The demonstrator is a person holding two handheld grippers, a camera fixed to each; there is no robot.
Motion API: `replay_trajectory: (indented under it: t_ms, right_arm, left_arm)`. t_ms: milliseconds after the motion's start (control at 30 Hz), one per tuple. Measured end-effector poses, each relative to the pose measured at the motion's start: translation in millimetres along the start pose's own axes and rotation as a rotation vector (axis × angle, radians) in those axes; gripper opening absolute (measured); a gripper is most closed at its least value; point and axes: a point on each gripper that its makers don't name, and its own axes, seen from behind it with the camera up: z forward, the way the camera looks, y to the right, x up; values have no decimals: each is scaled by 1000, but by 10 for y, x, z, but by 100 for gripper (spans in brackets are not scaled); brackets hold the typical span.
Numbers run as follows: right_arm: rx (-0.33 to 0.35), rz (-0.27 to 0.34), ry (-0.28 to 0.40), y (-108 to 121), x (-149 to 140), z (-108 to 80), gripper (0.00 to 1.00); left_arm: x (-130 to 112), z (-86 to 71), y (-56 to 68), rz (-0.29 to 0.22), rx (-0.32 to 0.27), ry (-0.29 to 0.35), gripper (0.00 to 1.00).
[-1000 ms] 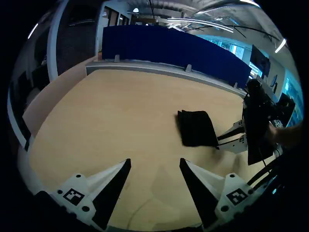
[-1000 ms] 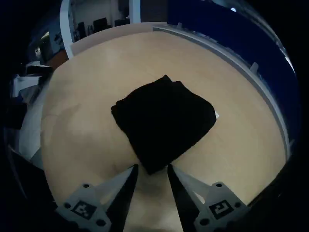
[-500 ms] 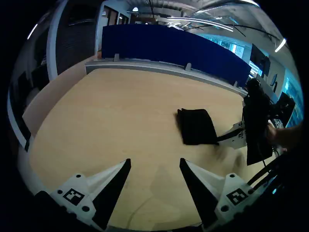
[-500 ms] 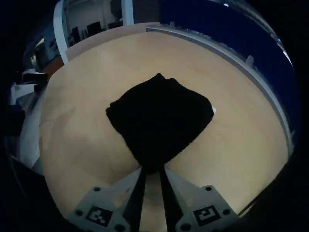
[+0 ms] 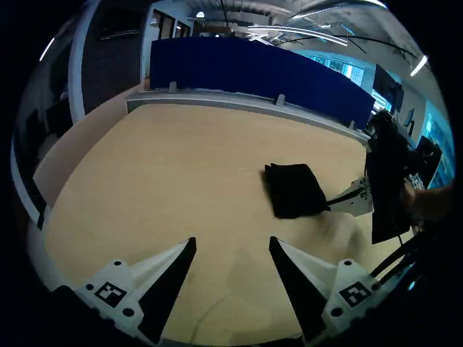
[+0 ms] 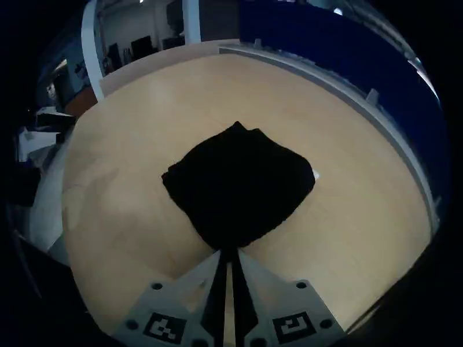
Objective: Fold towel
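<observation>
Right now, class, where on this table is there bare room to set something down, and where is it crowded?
The light wooden table is bare from the open left tool up to the blue fabric partition, left of the folded black cloth towel. Crowded: the towel's corner, where the right tool clamps it.

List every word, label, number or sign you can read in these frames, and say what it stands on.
No readable text anywhere.
Square black-and-white coded markers on the white two-finger left gripper and right gripper: patterns, not letters.
Small white tag at the edge of the folded black towel: too small to read.
</observation>
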Motion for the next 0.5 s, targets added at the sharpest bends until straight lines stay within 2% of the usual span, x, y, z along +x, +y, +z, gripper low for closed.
replay_trajectory:
  t_ms: [267,500]
  right_arm:
    - [-19,-19,70,105,528,-302,5]
    - [-37,-48,146,182,1055,-650,5]
  left_arm:
    - [68,-16,12,10,-4,12,94]
    - [194,-25,36,20,-12,36,94]
